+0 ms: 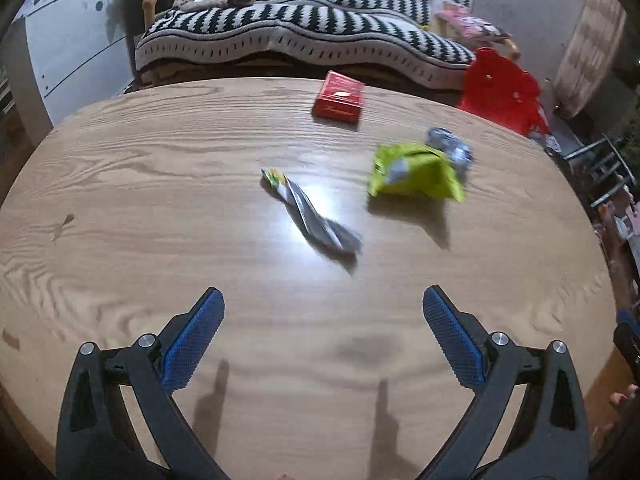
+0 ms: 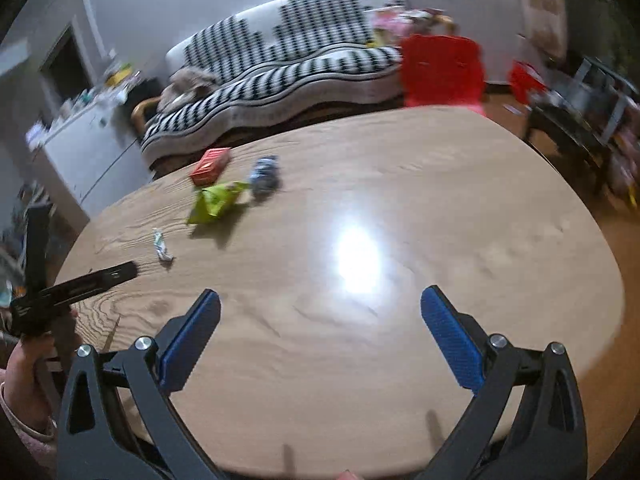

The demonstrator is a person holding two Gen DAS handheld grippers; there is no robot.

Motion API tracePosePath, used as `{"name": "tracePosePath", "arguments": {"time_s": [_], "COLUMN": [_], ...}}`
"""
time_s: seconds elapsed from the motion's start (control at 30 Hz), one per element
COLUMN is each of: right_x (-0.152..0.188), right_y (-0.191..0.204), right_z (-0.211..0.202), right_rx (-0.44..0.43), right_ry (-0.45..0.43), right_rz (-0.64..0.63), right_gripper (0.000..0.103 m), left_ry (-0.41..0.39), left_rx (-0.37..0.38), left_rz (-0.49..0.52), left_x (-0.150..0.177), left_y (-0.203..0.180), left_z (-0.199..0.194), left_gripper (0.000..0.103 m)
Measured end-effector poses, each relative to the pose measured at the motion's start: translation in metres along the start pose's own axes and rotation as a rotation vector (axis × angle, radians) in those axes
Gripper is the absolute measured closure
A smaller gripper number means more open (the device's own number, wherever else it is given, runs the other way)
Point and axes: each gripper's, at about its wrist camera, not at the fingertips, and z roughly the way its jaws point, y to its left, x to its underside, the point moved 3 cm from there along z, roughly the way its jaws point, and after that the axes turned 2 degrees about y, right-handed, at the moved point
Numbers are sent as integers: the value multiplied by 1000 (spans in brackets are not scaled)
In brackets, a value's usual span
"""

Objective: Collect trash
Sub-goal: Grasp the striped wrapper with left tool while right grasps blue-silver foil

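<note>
left claw (image 1: 323, 300): jaws spread wide, nothing between the blue pads, poised over the wooden counter (image 1: 160, 200). just ahead of it lies a twisted silver wrapper (image 1: 310, 210). ahead and to the right sits a crumpled green packet (image 1: 414, 174), with a grey crumpled wrapper (image 1: 450, 150) touching its far side. farther ahead rests a red box (image 1: 338, 100). right claw (image 2: 320, 300): jaws fully apart, empty, over bare counter; all trash lies well ahead to its left. beyond the counter stands a striped sofa (image 1: 300, 28).
</note>
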Motion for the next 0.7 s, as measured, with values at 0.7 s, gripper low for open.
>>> {"name": "tracePosePath", "arguments": {"time_s": [0.7], "right_x": [-148], "right_y": [66], "right_z": [223], "right_rx": [86], "right_ry": [162], "right_rz": [-131], "right_gripper": [6], "left_ry": [51], "left_rx": [-103], "left_rz": [38], "left_x": [-46], "left_y": [53], "left_z": [77], "left_gripper": [6]}}
